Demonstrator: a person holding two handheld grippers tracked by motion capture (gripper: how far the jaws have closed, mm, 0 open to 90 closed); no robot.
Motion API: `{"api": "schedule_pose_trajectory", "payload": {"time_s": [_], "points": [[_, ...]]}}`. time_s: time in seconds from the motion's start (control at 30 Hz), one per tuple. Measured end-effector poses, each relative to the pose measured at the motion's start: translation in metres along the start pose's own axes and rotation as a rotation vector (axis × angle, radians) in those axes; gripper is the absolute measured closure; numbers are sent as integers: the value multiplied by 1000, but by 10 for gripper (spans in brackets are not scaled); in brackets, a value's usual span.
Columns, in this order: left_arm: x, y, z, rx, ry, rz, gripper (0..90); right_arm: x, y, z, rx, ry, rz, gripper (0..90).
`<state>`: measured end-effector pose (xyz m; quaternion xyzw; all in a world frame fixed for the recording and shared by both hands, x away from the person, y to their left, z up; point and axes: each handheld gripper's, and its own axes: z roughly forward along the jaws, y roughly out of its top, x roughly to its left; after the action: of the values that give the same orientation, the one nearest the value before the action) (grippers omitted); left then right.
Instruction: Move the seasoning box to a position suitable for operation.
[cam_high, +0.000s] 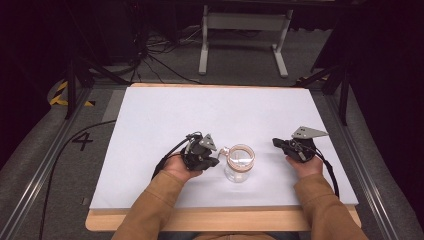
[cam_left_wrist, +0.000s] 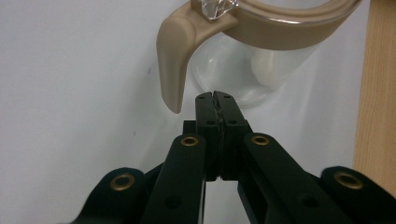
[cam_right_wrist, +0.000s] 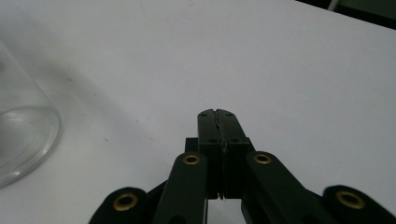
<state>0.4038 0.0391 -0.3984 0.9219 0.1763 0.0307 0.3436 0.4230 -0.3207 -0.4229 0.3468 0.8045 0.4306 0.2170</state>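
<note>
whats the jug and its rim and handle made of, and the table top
Jug: clear body, glass or hard plastic; the table shows through it, with bright glints. Rim and handle: tan, matte, smoothly moulded, likely plastic. Table top: flat white matte sheet, maybe laminate or a mat, over a wooden board with visible grain.

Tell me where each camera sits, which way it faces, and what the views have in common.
High view: above the person's side, looking forward and down on the white table; forearms, left gripper and right gripper show.
Left gripper view: rides the left gripper, facing the glass jug and its beige handle; shut fingers show.
Right gripper view: rides the right gripper, facing bare table; shut fingers show.
Shared: all three views show the jug.
</note>
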Motion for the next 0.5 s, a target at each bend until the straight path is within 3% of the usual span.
{"api": "schedule_pose_trajectory", "payload": {"time_s": [0.2,0.5], "points": [[3,2,4,13,-7,3,899,2,-2,-6,-7,-2,-4,898],[8,3,1,-18,23,-7,898,5,-4,-11,-24,-6,-10,897]]}}
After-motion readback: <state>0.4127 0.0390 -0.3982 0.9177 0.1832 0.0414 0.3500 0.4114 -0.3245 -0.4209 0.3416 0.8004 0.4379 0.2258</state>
